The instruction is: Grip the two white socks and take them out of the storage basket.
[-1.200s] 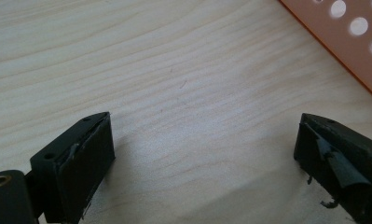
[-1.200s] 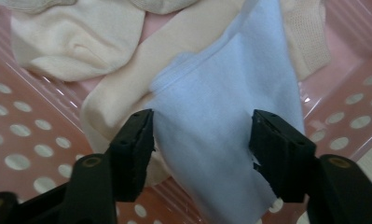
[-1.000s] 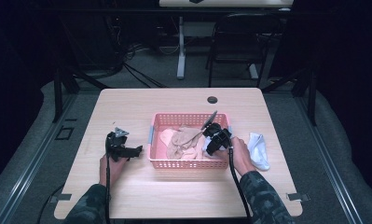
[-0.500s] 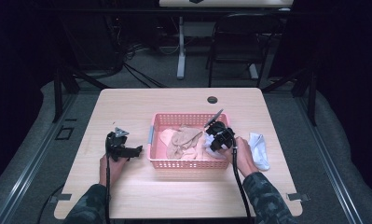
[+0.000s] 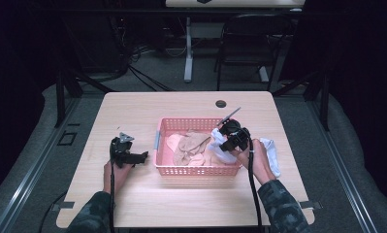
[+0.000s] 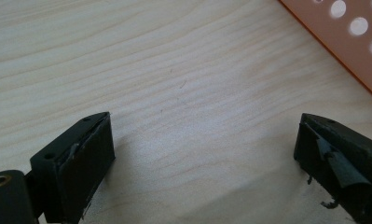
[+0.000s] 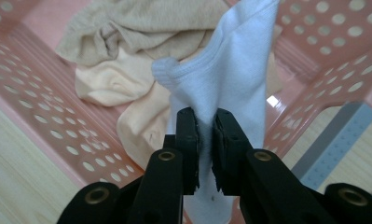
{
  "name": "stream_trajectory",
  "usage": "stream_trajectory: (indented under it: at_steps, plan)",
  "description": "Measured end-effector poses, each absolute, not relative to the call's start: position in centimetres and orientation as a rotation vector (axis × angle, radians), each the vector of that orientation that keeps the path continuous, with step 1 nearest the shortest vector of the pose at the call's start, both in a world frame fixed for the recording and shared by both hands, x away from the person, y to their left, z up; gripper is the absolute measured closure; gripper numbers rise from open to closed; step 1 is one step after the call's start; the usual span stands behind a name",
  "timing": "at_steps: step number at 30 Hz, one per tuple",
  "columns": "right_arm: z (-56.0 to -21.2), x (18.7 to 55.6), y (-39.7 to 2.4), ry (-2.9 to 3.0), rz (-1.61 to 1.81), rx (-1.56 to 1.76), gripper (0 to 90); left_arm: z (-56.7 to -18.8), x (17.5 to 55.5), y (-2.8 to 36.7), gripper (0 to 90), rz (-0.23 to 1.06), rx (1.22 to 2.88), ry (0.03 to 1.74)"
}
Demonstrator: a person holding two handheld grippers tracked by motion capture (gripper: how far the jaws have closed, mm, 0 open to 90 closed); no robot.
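White sock (image 7: 230,79) is pinched in the right gripper (image 7: 205,122) above the pink basket (image 5: 197,170); next, probably carry it out beside the basket, while the left gripper (image 6: 202,154) rests open.

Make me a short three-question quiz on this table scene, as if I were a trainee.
1. True or false: the right claw is clamped on a white sock.
2. What does the left claw hold? A) a beige sock B) nothing C) the basket
3. What colour is the basket?

Key: 1 true. 2 B; its jaws stand open over the bare table. 3 pink, with beige socks inside.
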State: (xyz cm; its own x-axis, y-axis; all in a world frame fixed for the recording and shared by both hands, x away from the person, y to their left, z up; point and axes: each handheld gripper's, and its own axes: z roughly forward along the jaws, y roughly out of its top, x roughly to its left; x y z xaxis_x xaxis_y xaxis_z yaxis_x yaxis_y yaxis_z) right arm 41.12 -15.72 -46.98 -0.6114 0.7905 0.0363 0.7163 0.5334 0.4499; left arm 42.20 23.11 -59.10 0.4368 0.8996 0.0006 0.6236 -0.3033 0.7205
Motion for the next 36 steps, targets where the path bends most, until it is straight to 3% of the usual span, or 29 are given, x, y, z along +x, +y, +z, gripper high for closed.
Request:
stream_trajectory:
  at_steps: [17, 36]
  plan:
    - [-42.4, 40.1, -17.7, 2.552, 0.714, 1.221, 81.5, -59.1, 42.2, 23.1, 4.7, 0.545, 2.041, 1.275]
    - [-39.7, 39.5, -18.8, 2.504, 0.761, 1.214, 81.5, -59.1, 42.2, 23.1, 4.7, 0.544, 2.040, 1.276]
